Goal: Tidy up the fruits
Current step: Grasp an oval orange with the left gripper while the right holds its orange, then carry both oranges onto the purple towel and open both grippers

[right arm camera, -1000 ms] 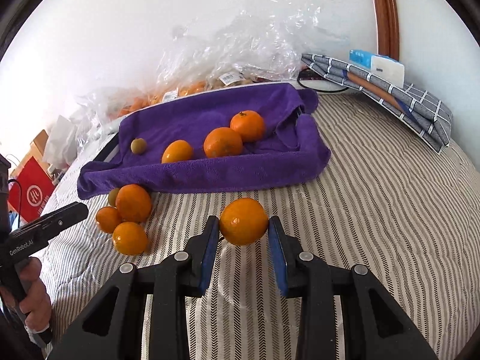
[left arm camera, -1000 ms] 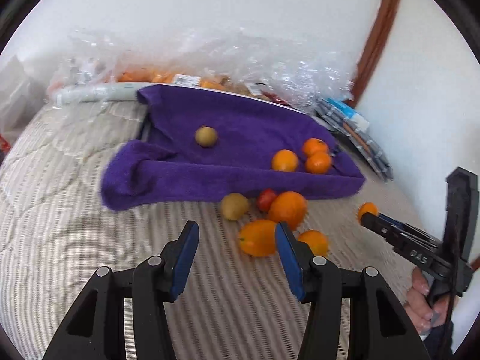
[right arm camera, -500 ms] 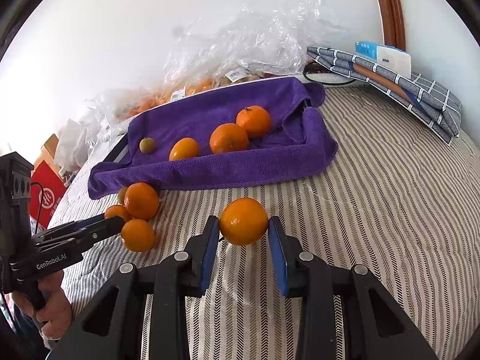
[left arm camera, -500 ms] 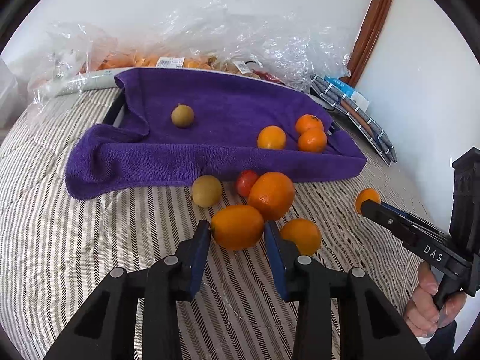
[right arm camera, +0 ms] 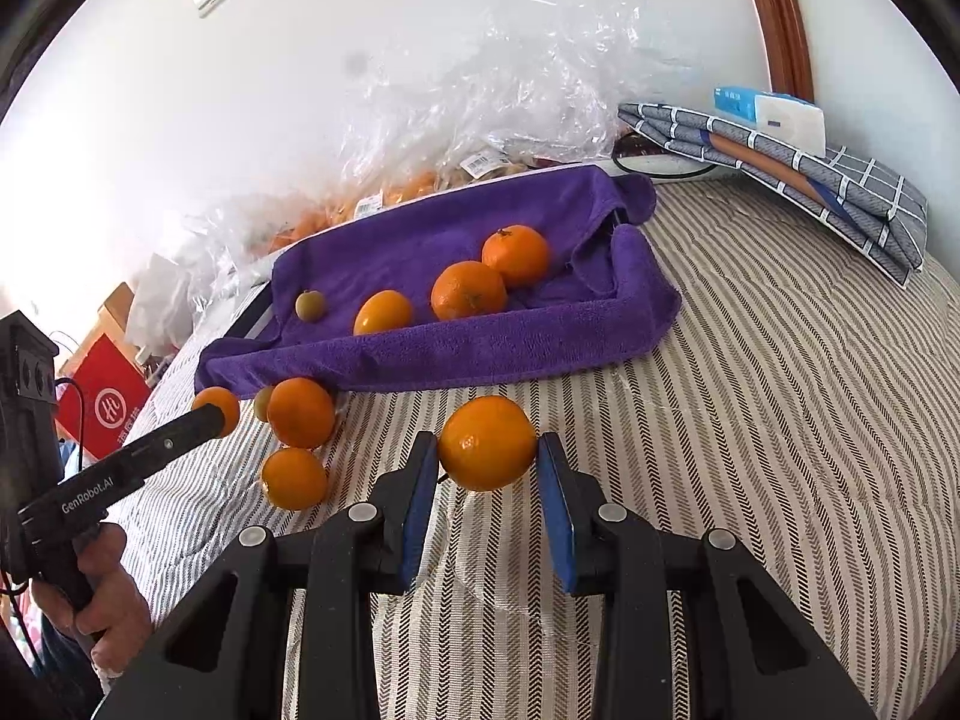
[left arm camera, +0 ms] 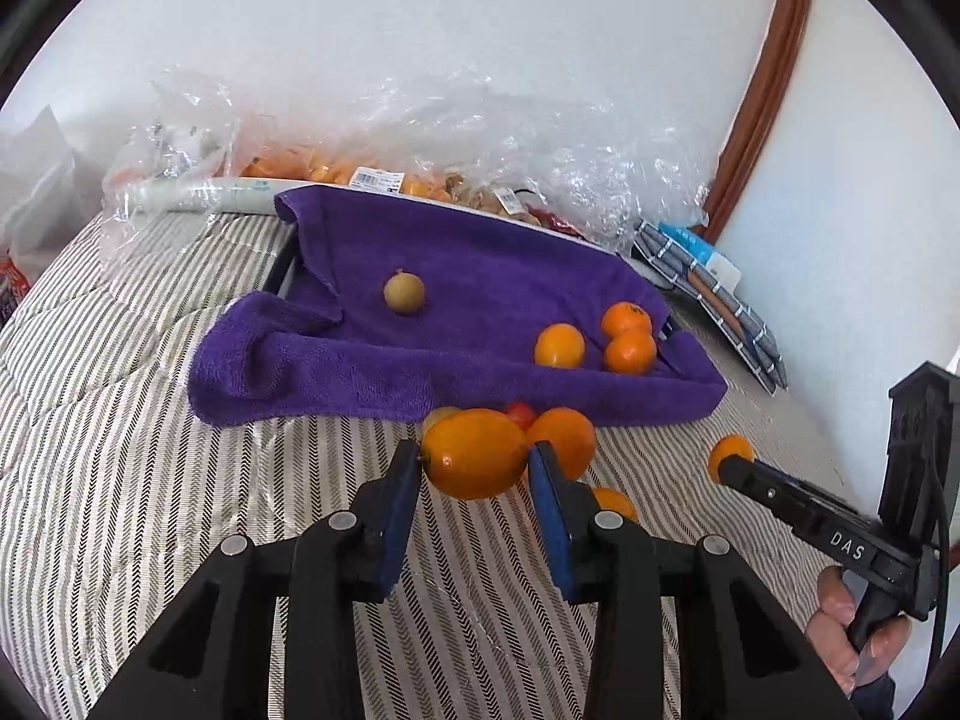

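Observation:
My left gripper (left arm camera: 474,465) is shut on an oval orange fruit (left arm camera: 474,456) and holds it above the striped bed. My right gripper (right arm camera: 487,450) is shut on a round orange (right arm camera: 487,443), also lifted. A purple towel over a tray (left arm camera: 456,276) holds three orange fruits (left arm camera: 627,351) and one small green-brown fruit (left arm camera: 404,293). Loose oranges (right arm camera: 300,411) and a small red fruit (left arm camera: 521,413) lie in front of the towel. The right gripper also shows at the right of the left wrist view (left arm camera: 729,456).
Clear plastic bags of fruit (left arm camera: 480,138) lie against the wall behind the tray. A folded checked cloth with a tissue pack (right arm camera: 798,162) lies at the back right. A red bag (right arm camera: 105,396) stands beyond the bed's left edge.
My left gripper moved forward, shut on the oval orange fruit and lifted it. My right gripper kept its orange and moved a little toward the tray.

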Tool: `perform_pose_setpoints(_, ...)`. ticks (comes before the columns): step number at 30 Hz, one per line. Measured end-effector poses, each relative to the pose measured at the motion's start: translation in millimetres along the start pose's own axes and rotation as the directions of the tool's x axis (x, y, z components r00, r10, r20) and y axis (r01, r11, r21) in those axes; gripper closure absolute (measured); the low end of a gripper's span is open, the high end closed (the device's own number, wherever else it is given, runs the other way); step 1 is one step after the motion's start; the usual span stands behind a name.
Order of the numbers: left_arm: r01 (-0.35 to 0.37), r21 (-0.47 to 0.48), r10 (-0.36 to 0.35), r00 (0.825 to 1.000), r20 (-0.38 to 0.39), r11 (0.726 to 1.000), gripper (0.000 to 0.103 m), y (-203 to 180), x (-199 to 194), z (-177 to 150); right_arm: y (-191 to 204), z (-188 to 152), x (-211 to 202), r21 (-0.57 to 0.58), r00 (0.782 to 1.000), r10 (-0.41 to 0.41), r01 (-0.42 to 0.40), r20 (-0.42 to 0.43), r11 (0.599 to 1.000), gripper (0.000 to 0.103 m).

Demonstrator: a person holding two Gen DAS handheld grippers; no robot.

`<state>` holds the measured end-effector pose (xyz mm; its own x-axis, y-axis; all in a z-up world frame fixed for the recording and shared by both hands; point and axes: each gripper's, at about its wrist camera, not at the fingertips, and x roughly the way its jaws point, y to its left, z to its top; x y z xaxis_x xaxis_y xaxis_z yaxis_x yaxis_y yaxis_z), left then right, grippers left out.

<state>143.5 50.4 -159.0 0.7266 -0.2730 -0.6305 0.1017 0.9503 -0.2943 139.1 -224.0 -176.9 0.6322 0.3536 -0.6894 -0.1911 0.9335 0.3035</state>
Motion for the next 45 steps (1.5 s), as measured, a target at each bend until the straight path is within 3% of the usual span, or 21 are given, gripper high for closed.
perform_pose_setpoints(12,-0.012,-0.049,0.014,0.999,0.048,0.999,0.068,8.2,-11.0,2.5,1.1,0.5,-5.9,0.002,0.999,-0.009,0.009,0.033,1.0,0.069)
perform_pose_setpoints(16,0.021,-0.098,-0.015,0.998,0.065,0.995,0.068,18.0,-17.1,7.3,2.4,4.6,-9.5,0.019,0.999,0.023,-0.024,0.042,1.0,0.069)
perform_pose_setpoints(23,-0.006,-0.124,0.019,0.994,0.108,0.992,0.068,31.0,-28.6,26.1,14.4,30.5,-24.0,-0.028,0.996,0.008,-0.005,0.088,1.0,0.069)
perform_pose_setpoints(29,-0.027,-0.109,0.044,0.988,0.151,0.994,0.068,32.3,-28.3,62.4,16.2,61.9,-23.1,-0.065,0.991,-0.022,0.03,0.132,0.997,0.069)
perform_pose_setpoints(36,-0.029,-0.152,0.048,0.991,0.122,0.988,0.068,30.8,16.7,93.4,6.3,92.0,2.7,-0.06,0.988,-0.033,0.042,0.153,0.997,0.069)
perform_pose_setpoints(45,-0.065,-0.183,0.07,0.997,0.02,0.981,0.068,40.6,62.8,77.8,-10.9,85.7,47.9,-0.018,0.995,-0.058,0.059,0.077,0.998,0.069)
